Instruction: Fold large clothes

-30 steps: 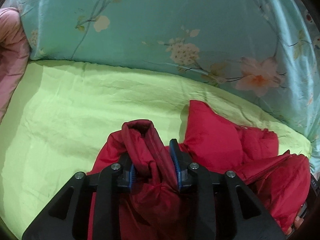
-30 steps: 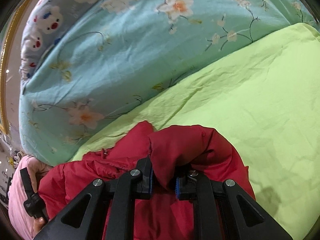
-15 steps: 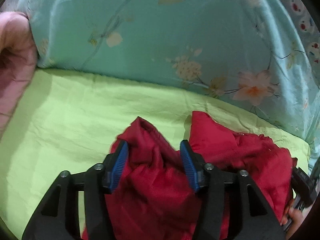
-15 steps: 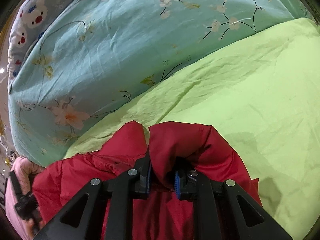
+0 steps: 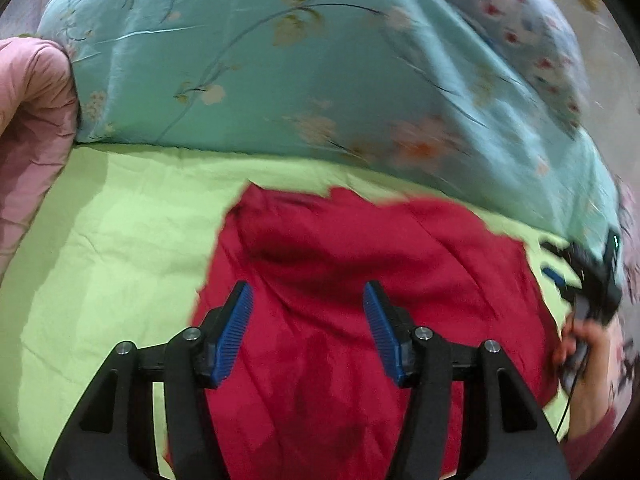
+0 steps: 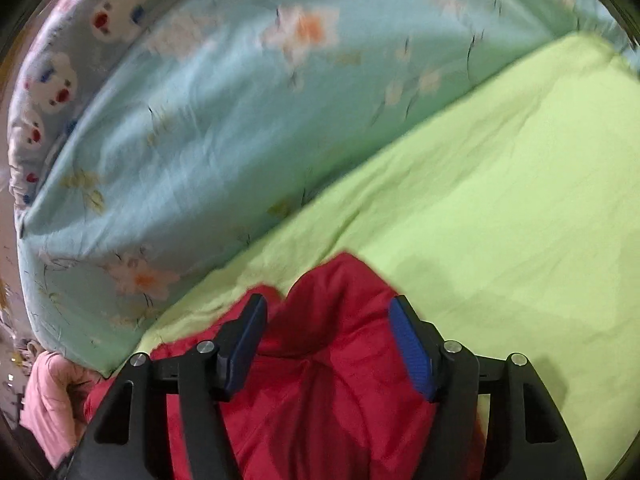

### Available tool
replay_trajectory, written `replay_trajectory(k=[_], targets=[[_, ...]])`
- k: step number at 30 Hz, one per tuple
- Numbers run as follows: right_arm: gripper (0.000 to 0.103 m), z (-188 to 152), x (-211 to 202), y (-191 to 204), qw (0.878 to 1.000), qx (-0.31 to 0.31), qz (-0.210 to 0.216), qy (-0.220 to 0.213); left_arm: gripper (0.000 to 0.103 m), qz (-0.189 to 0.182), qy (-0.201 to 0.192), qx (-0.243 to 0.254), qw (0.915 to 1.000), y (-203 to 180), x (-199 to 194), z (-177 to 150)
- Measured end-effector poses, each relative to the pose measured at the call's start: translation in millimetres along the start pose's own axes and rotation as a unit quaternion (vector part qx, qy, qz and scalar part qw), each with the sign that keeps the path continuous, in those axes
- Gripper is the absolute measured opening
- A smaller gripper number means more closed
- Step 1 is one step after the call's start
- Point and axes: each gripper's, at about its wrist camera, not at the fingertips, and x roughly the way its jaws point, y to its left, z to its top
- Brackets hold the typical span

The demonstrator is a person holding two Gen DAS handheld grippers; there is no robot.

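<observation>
Our left tongs point(image 5: 308, 336) stand apart above the red jacket point(image 5: 360, 280), gripping nothing. The right tongs point(image 6: 328, 344) have just been opening; a red fold rises between the pads but they no longer press on it. We judge a fold has just been laid. The jacket lies on the green sheet point(image 5: 120, 240) of the bed, near the floral quilt point(image 5: 280, 80).

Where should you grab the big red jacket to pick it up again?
Probably the raised red fold poking up between the right gripper's open fingers. Come from above, along the way the gripper already points, and pinch that ridge. The red jacket lies in a soft heap on the green sheet, so a standing fold gives more to squeeze than flat cloth.
</observation>
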Motion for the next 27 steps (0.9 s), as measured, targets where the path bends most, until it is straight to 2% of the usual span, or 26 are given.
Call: replay_trajectory(k=[4, 7, 13, 16, 18, 22, 25, 27], targets=[[0.066, -6, -32, 13, 0.999, -0.032, 0.026, -0.01, 0.056, -0.041, 0.007, 0.005, 0.9991, -16, -15, -30], [0.066, -24, -51, 27, 0.997, -0.069, 0.046, -0.004, 0.056, -0.066, 0.017, 0.009, 0.9977, -30, -21, -49], [0.066, -79, -73, 51, 0.987, -0.142, 0.068, 0.016, 0.056, -0.096, 0.024, 0.025, 0.9948, -54, -29, -73], [0.066, -105, -73, 69, 0.977, -0.194, 0.077, 0.029, 0.056, -0.103, 0.027, 0.035, 0.9937, -62, -23, -76], [0.066, -122, -69, 84, 0.968, -0.235, 0.085, 0.04, 0.056, -0.094, 0.023, 0.04, 0.9945, -64, -16, -75], [0.065, -139, -52, 98, 0.957, -0.268, 0.096, 0.058, 0.056, -0.031, 0.027, 0.061, 0.9973, -68, 14, -62], [0.064, -146, -25, 104, 0.952, -0.287, 0.067, 0.082, 0.059, -0.007, 0.049, 0.071, 0.9963, -69, 50, -49], [0.061, -147, -5, 102, 0.949, -0.3, 0.033, 0.09, 0.06, 0.008, 0.054, 0.07, 0.996, -66, 68, -42]])
